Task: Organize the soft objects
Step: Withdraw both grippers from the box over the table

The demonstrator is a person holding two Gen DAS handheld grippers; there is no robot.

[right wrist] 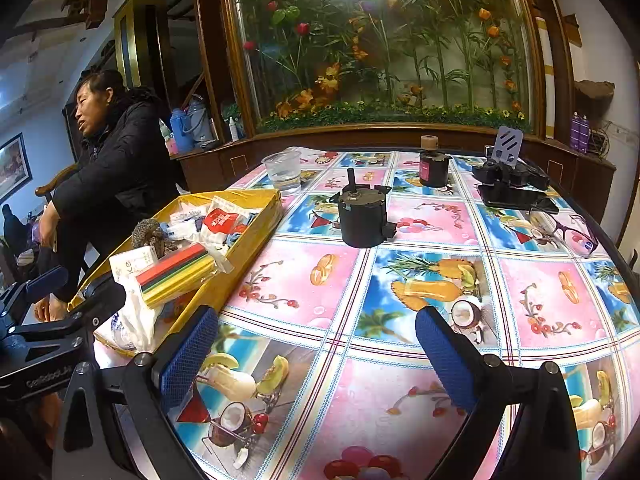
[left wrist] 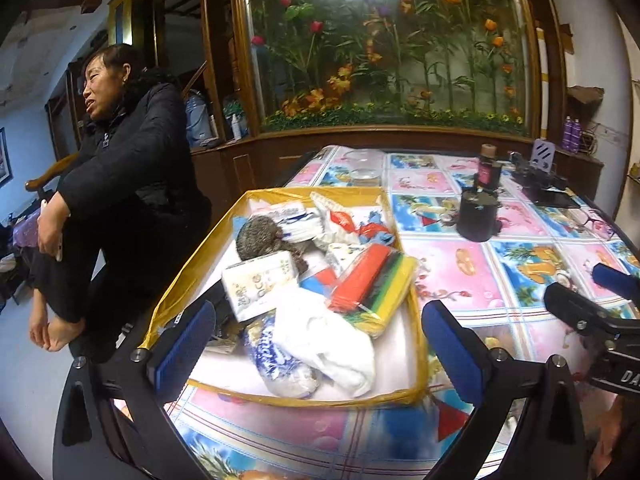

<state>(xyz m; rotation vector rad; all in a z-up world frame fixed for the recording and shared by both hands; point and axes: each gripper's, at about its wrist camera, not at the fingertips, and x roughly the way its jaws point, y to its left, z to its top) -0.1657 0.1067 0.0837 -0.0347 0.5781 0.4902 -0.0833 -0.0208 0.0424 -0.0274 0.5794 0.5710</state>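
Left wrist view: left gripper [left wrist: 320, 344] hangs over near end of shallow yellow-rimmed tray [left wrist: 192, 258], jaws spread wide, nothing between the blue pads [left wrist: 186, 346]. Tray sits on fruit-print plastic tablecloth [left wrist: 472, 276], at table's left side. Soft stuff heaped inside: 1 white crumpled cloth [left wrist: 340, 344] nearest; 1 blue-patterned clear bag [left wrist: 276, 360] beside it, touching; 1 multicolour pack of folded cloths, red/green/yellow [left wrist: 372, 284]; 1 white tissue pack w/ print [left wrist: 258, 282]; 1 grey knitted ball-like item [left wrist: 256, 236], partly buried; more white/blue packets behind, too jumbled to count. Right gripper [left wrist: 592, 300] cut off at right edge, only part shows. Black cylindrical motor-like part [left wrist: 478, 214] stands on cloth, apart from tray.

Right wrist view: right gripper [right wrist: 316, 350] over bare tablecloth [right wrist: 400, 380], jaws released, empty, well apart from tray [right wrist: 256, 236] at left. Left gripper [right wrist: 60, 308] seen side-on at tray's near end; its jaw gap hard to make out here. 1 clear plastic cup [right wrist: 284, 170], 1 dark bottle w/ tan cap [right wrist: 432, 166], 1 pr purple-framed glasses [right wrist: 568, 228], black gear [right wrist: 508, 180] at far right, blurred. Woman in black jacket [right wrist: 116, 164] seated left of table.
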